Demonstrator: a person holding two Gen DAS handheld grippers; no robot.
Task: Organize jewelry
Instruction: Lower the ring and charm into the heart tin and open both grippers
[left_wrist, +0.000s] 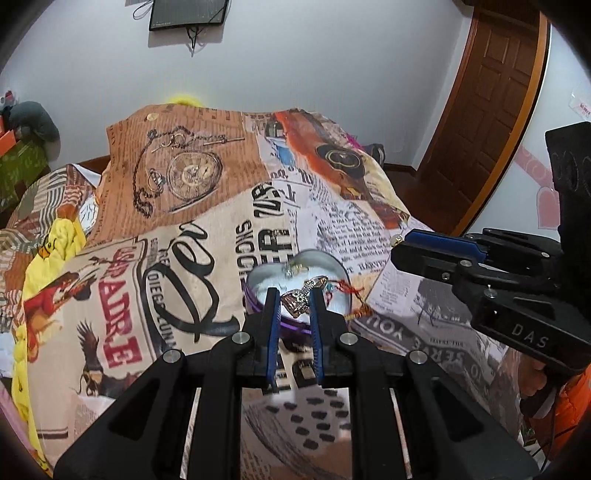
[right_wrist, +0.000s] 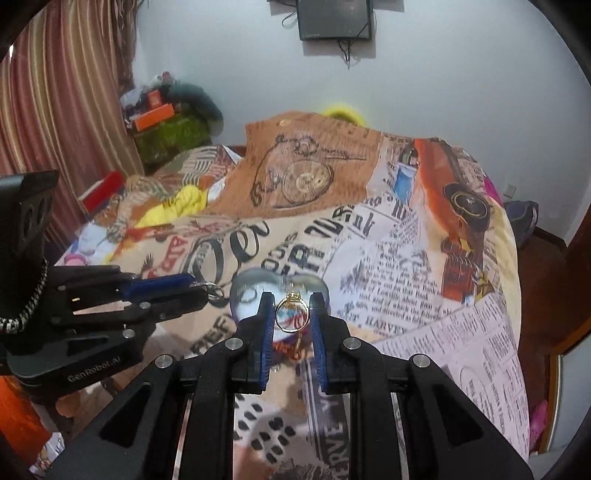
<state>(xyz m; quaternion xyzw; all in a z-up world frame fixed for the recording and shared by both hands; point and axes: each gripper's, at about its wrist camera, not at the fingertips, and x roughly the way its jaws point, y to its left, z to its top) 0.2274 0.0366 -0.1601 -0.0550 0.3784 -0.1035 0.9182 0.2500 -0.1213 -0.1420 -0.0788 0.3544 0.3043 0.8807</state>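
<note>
A heart-shaped tin (left_wrist: 334, 267) with a purple rim lies on the printed bedspread and holds several jewelry pieces, among them a red cord (left_wrist: 349, 288). My left gripper (left_wrist: 293, 295) is shut on a sparkly pendant piece (left_wrist: 299, 301), held over the tin. My right gripper (right_wrist: 291, 301) is shut on a gold ring (right_wrist: 290, 314), above and right of the tin (right_wrist: 243, 291). The right gripper also shows in the left wrist view (left_wrist: 400, 245), the ring's tip visible. The left gripper shows in the right wrist view (right_wrist: 201, 286), a silver loop hanging from it.
A printed newspaper-pattern bedspread (left_wrist: 207, 229) covers the bed. Yellow bedding (left_wrist: 55, 243) bunches at the left. A wooden door (left_wrist: 491, 92) stands at the right. Curtains (right_wrist: 55, 110) and cluttered boxes (right_wrist: 162, 122) are at the far left. A dark screen (right_wrist: 334, 18) hangs on the wall.
</note>
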